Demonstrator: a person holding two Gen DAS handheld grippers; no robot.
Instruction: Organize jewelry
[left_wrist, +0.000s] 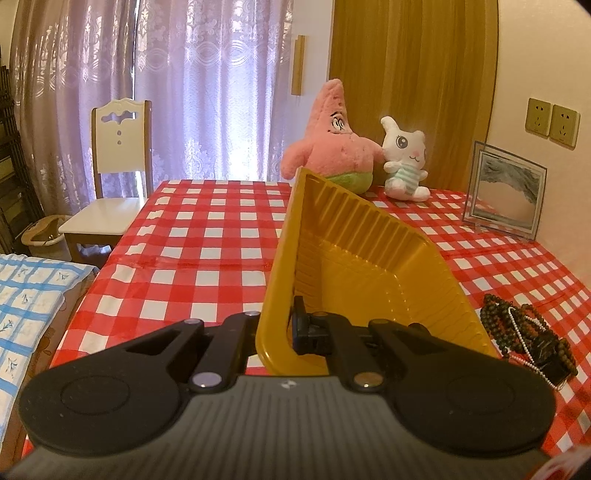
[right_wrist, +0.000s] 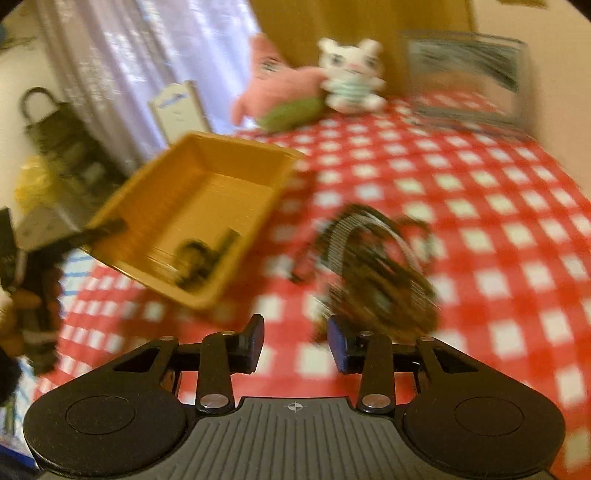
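We see tangled pile of dark wooden bead strings and pearl chain (right_wrist: 373, 266) on table, just ahead-right of right gripper (right_wrist: 295, 341), jaws partly apart, empty. Left gripper (left_wrist: 291, 328) clamps tilted yellow plastic tray (left_wrist: 354, 258), left of pile.

The yellow tray (left_wrist: 354, 266) looks like moulded plastic – ribbed walls, faintly glossy. A shiny, slightly creased red-and-white checked cloth (left_wrist: 207, 236) covers the tabletop (probably vinyl). The jewelry heap (left_wrist: 524, 332) mixes dull dark wooden-looking beads with a lustrous white pearl-like strand. Left tongs (left_wrist: 291, 325): matt black plastic, bright metal rivets – both plush toys (left_wrist: 332, 140) fuzzy
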